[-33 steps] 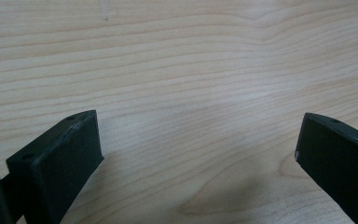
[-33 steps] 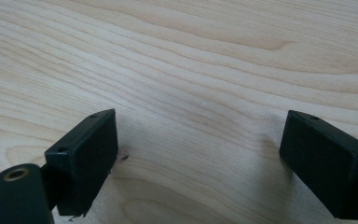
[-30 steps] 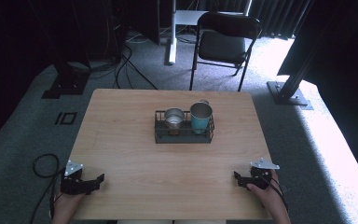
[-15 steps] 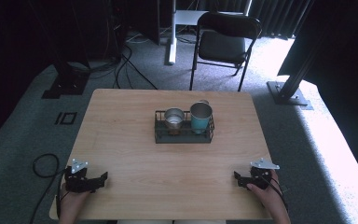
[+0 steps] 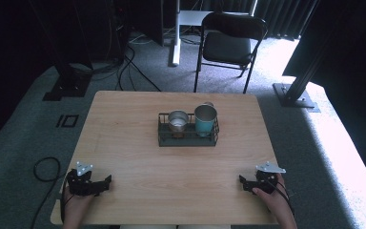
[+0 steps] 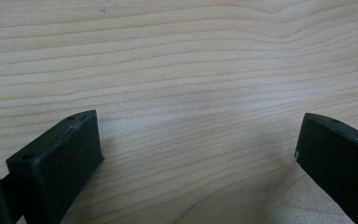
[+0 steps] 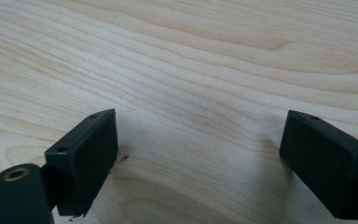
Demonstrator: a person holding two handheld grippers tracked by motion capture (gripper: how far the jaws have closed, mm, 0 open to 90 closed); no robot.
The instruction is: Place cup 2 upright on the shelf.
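A black wire basket [image 5: 162, 136] stands at the middle of the wooden table [image 5: 124, 124], holding a small metal cup [image 5: 177, 120] on its left and a taller teal cup [image 5: 205, 119] on its right. My left gripper [image 5: 106, 182] rests near the table's front left corner, open, pointing right. Its jaws stand wide apart over bare wood [image 6: 191, 93]. Near the front right corner lies my right gripper [image 5: 242, 182], open too, pointing left. Bare wood [image 7: 200, 93] lies between its jaws.
A black folding chair [image 5: 231, 43] stands beyond the table's far edge. Black stand bases [image 5: 295, 95] and cables [image 5: 43, 167] lie on the grey carpet around the table. Between the basket and both grippers stretches a broad band of tabletop.
My left gripper has shifted slightly toward the table's middle and forward from the front left corner. The right gripper has stayed where it was.
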